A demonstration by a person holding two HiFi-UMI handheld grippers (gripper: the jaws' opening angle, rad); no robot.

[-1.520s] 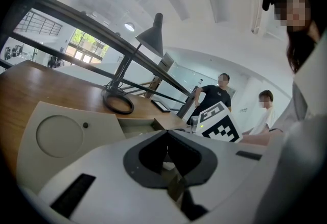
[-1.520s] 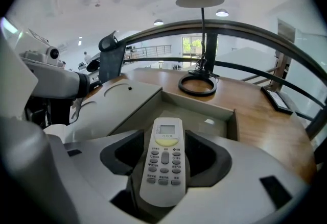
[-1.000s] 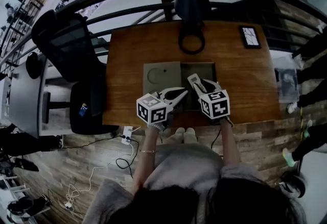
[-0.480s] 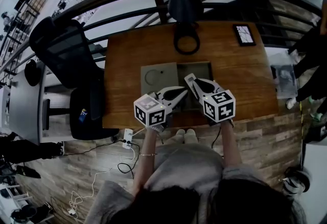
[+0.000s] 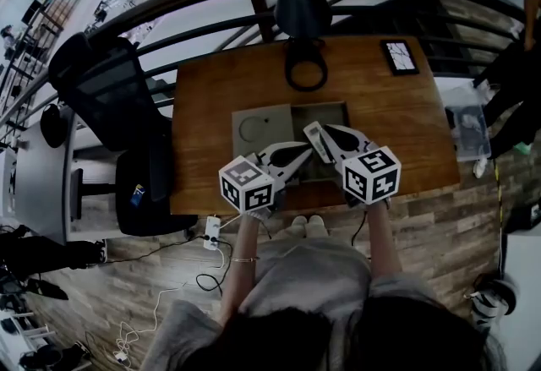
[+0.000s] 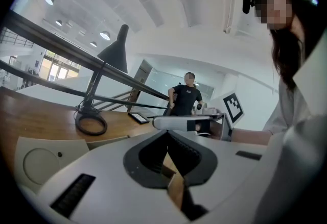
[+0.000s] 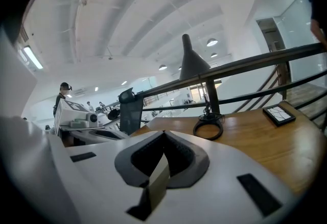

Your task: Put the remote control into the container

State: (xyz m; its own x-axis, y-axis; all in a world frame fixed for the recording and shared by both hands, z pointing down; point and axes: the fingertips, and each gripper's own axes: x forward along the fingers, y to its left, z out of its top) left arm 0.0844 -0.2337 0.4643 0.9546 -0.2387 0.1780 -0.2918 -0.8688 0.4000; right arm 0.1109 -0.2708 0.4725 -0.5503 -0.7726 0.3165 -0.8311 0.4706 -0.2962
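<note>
Wood-brown counter [image 5: 211, 90] carries a grey container [image 5: 336, 114]. The box stands open, and its lid [image 5: 262, 128], which has a round recess, lies flat just to the left of it. The light-grey remote control [image 5: 313, 139] is not in the box. It is held clear of the counter, over the strip where the open box meets the lid.

The right gripper [image 5: 331, 141] has the remote control by one end. Its jaws have just been closing and now clamp the slim body. From the left gripper view the remote control [image 6: 173, 123] sticks out level to the side of those dark pads. In the right gripper view only a thin grey-olive edge shows between the jaws.

The left gripper [image 5: 306, 154] sits just beside the remote control, tips towards it. Its jaws are pressed together with nothing between them.

At the counter's far edge stands a black desk lamp [image 5: 303, 65] with a ring base. A small dark-framed panel [image 5: 397, 57] lies near the far right corner. A black office chair [image 5: 110, 82] stands off the counter's left side.
</note>
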